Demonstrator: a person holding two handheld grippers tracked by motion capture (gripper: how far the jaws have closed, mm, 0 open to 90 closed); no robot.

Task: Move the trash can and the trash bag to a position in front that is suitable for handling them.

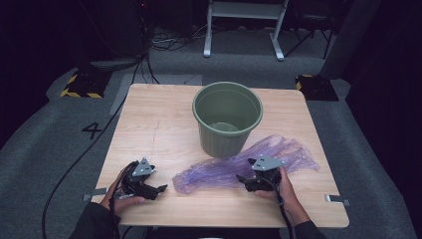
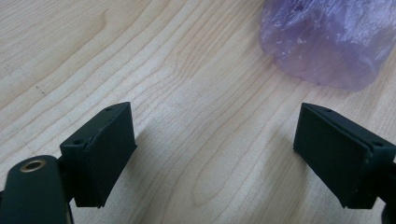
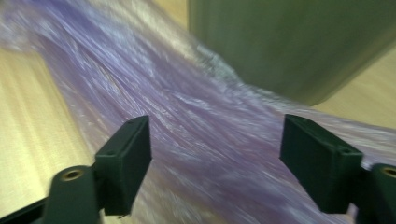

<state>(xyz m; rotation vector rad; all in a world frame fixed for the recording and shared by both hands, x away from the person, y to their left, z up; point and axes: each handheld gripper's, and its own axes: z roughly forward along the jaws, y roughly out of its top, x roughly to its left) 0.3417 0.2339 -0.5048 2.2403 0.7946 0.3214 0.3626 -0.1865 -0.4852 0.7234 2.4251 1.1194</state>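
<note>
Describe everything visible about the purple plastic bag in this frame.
The purple plastic bag is thin, translucent, crinkled film, lying flat and stretched slantwise across the wooden table. Its middle lies against the foot of the green bucket. The open right gripper hovers at it; the open left gripper stands short of its near end.

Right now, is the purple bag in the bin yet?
Not yet. The green bin stands empty and unlined, and the purple bag lies flat on the table. The right tongs hang open over the bag; the left tongs are open beside it. Gripping, opening and lining remain.
</note>
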